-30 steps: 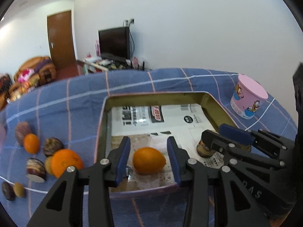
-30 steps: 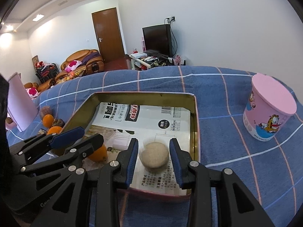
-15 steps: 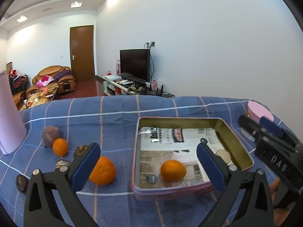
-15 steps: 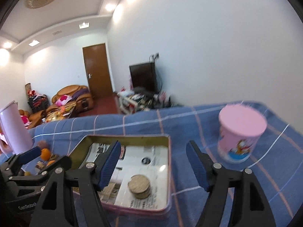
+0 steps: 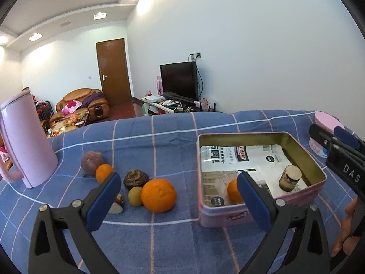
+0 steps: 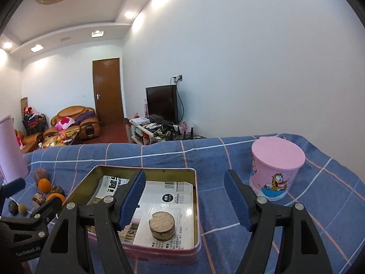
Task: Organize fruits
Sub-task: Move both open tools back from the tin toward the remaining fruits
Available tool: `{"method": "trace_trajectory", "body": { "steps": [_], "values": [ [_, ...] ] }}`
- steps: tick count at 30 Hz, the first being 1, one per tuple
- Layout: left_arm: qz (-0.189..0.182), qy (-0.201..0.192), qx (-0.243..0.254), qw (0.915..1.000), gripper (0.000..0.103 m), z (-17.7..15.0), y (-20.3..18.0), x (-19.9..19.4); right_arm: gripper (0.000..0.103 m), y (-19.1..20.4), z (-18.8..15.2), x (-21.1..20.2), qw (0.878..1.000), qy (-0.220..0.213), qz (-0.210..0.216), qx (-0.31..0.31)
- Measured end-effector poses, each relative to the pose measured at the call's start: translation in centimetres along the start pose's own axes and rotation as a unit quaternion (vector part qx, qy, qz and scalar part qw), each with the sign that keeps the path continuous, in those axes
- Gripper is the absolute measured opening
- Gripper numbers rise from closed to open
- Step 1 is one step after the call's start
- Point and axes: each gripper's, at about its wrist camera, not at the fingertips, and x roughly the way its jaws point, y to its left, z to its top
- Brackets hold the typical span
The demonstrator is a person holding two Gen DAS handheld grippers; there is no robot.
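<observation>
The tin [image 5: 303, 147] on the blue-checked bench [image 5: 173, 137] holds a small orange [image 5: 232, 190] and a cut brown fruit [image 5: 289, 178]. The big orange [image 5: 158, 195] outside looks firm and smooth, best gripped across its middle. Both hand-held grippers, left [image 5: 179, 203] and right [image 6: 184, 201], are spread and empty.

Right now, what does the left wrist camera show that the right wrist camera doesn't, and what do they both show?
Only the left wrist view shows the small orange inside the tin and the whole pink pitcher standing upright.

Only the right wrist view shows the pink cartoon cup in full, with its lid on.

Both show the tin, the round brown piece resting in it on printed paper, loose fruits on the blue checked cloth including the large orange, and both grippers open and empty: left gripper, right gripper.
</observation>
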Motion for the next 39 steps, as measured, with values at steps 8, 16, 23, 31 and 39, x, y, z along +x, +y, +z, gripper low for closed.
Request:
{"method": "trace_trajectory", "body": {
  "steps": [8, 16, 23, 31, 39],
  "values": [
    [-0.002, 0.015, -0.008, 0.9999, 0.103, -0.8, 1.2, -0.6, 0.073, 2.0, -0.7, -1.7, 1.0, -0.004, -0.003, -0.01],
    [-0.002, 0.031, -0.026, 0.9992, 0.103, -1.4, 3.6, -1.0, 0.073, 4.6, -1.3, -2.1, 1.0, 0.022, 0.013, -0.002],
    [0.006, 0.041, -0.04, 0.9983, 0.103, -2.0, 6.9, -1.2, 0.073, 7.5, -1.8, -2.5, 0.999, 0.033, 0.034, 0.0],
    [0.02, 0.049, -0.041, 0.9977, 0.103, -2.3, 10.3, -0.9, 0.073, 11.5, -2.1, -2.5, 0.997, 0.047, 0.067, -0.006],
    [0.02, 0.072, -0.045, 0.9962, 0.103, -2.5, 14.3, -0.1, 0.073, 15.4, -2.5, -2.1, 0.993, 0.063, 0.096, -0.024]
  ]
}}
